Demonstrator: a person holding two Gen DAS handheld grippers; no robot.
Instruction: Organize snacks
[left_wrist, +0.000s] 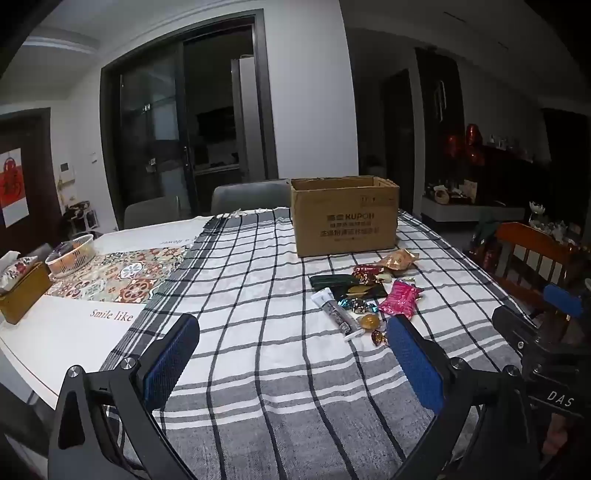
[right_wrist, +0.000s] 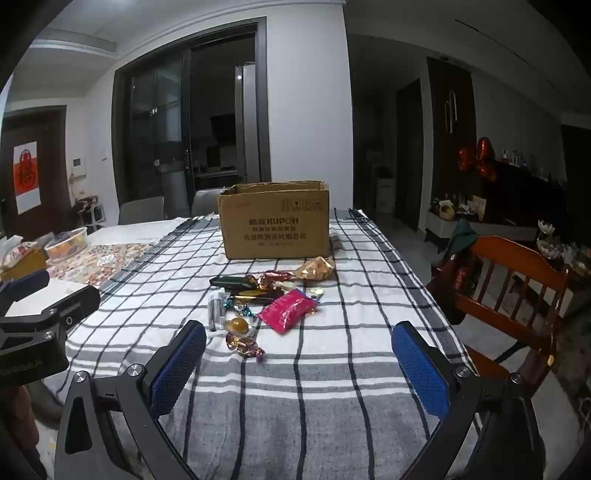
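A pile of snacks lies on the checked tablecloth (right_wrist: 295, 369): a pink packet (right_wrist: 287, 309) (left_wrist: 400, 298), a gold packet (right_wrist: 316, 268) (left_wrist: 399, 259), dark green packets (right_wrist: 232, 281) (left_wrist: 332, 281), a clear tube (left_wrist: 338, 314) and wrapped candies (right_wrist: 245, 345) (left_wrist: 378, 336). An open cardboard box (right_wrist: 275, 221) (left_wrist: 343, 218) stands behind them. My left gripper (left_wrist: 291, 360) is open and empty, left of the pile. My right gripper (right_wrist: 299, 363) is open and empty, in front of the pile.
A wooden chair (right_wrist: 509, 295) stands at the table's right edge. A tissue box (left_wrist: 22, 291) and a white basket (left_wrist: 72, 254) sit at the far left on a patterned mat (left_wrist: 122, 273). Grey chairs (left_wrist: 247, 195) stand behind the table.
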